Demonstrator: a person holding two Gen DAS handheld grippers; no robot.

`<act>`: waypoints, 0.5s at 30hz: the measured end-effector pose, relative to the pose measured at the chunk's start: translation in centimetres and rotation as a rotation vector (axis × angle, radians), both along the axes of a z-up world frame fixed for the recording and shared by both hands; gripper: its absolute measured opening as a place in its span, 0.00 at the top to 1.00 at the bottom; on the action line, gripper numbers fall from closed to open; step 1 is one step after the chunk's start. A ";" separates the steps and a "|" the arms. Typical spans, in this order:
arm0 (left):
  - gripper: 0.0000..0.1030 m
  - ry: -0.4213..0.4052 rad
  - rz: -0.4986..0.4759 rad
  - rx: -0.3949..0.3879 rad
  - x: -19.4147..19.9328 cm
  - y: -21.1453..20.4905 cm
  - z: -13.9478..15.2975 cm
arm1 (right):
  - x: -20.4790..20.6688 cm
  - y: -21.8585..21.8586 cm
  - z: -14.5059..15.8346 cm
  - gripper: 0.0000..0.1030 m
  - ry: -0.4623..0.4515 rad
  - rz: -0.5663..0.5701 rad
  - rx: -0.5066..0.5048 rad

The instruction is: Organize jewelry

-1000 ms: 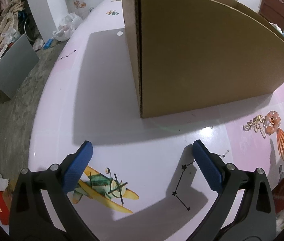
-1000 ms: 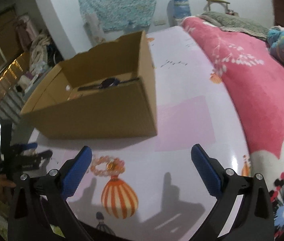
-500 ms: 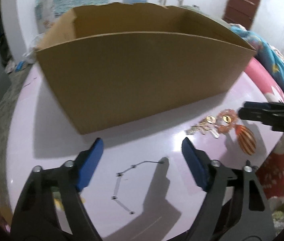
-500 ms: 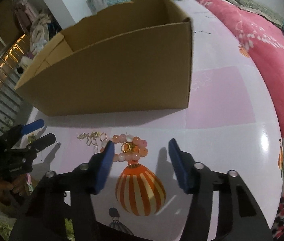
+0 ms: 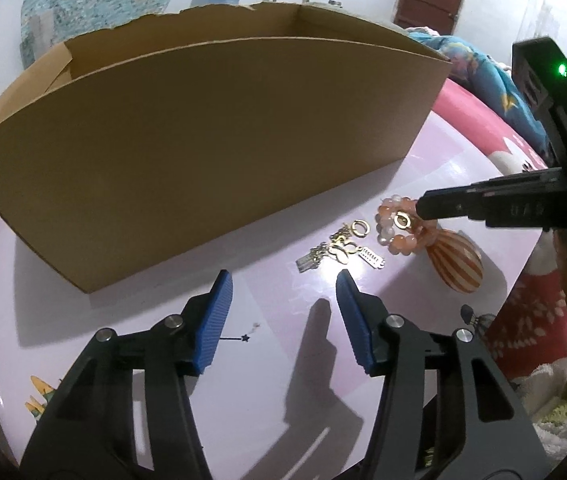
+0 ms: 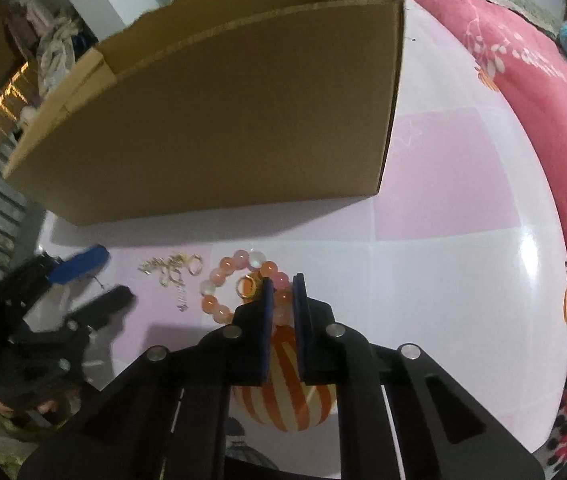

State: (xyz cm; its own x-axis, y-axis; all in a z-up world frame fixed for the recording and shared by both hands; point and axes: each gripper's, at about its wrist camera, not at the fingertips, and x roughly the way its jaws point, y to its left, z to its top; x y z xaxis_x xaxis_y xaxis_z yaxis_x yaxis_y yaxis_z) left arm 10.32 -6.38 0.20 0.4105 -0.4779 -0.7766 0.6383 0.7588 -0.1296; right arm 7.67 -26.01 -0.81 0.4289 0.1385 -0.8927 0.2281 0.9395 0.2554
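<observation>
Right gripper (image 6: pixel 282 284): jaws have just been closing and are now nearly together, blue pads clamped on the near-right arc of the bead bracelet (image 6: pixel 239 280); beads visible in the narrow gap between the pads. Points steeply down at the table.
Right gripper, from left wrist view (image 5: pixel 423 203): black tip sits on the bracelet (image 5: pixel 397 224), coming in from the right.
Bead bracelet: pink-orange and pale beads, lying flat on the table (image 6: pixel 463 272), partly over the printed orange-striped balloon (image 6: pixel 283 400). Just in front of the box's right half.
Gold ring (image 6: pixel 248 286): inside the bracelet loop, just beside the right gripper's left pad. Touching or not, cannot tell.
Left gripper (image 5: pixel 283 282): jaws have just been closing, now about half apart, nothing between the pads. Hovers above the table, near side of the gold pieces.
Gold jewelry pile (image 5: pixel 337 248): small hoops, charms, a little tag, loose on the table just left of the bracelet, between box front and left gripper.
Cardboard box (image 5: pixel 203 152): open top, flaps gone, upright on the table behind all the jewelry; contents not visible.
Table: glossy white-pink top with printed cartoons.
Pink blanket (image 6: pixel 523 64): along the table's right edge.
Person: hand (image 6: pixel 23 404) on the left gripper's handle, lower left of right wrist view, blurred.
</observation>
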 end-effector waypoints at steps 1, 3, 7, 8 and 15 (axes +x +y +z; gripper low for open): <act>0.50 -0.002 -0.003 -0.002 0.0 0.0 0.1 | -0.1 -0.1 0.4 0.90 -0.012 -0.004 0.017; 0.50 -0.005 -0.009 -0.006 -0.2 -0.3 0.0 | -0.4 -0.1 1.4 0.90 -0.041 -0.014 0.052; 0.50 -0.003 -0.012 -0.009 0.0 -0.3 -0.2 | -0.9 -0.2 3.8 0.90 -0.102 -0.012 0.093; 0.50 -0.002 -0.012 -0.010 0.0 -0.2 -0.1 | -0.9 -0.2 4.4 0.90 -0.113 -0.012 0.098; 0.50 0.006 -0.008 -0.009 0.1 0.4 -0.2 | -2.0 -2.5 6.4 0.90 -0.163 -0.068 0.071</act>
State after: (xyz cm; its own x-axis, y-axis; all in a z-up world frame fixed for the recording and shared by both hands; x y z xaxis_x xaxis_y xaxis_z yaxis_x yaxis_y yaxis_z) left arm 10.46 -6.02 -0.05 0.4017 -0.4884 -0.7746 0.6433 0.7525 -0.1408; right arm 5.69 -28.55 5.56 0.5780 0.1638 -0.7994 0.2410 0.9017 0.3590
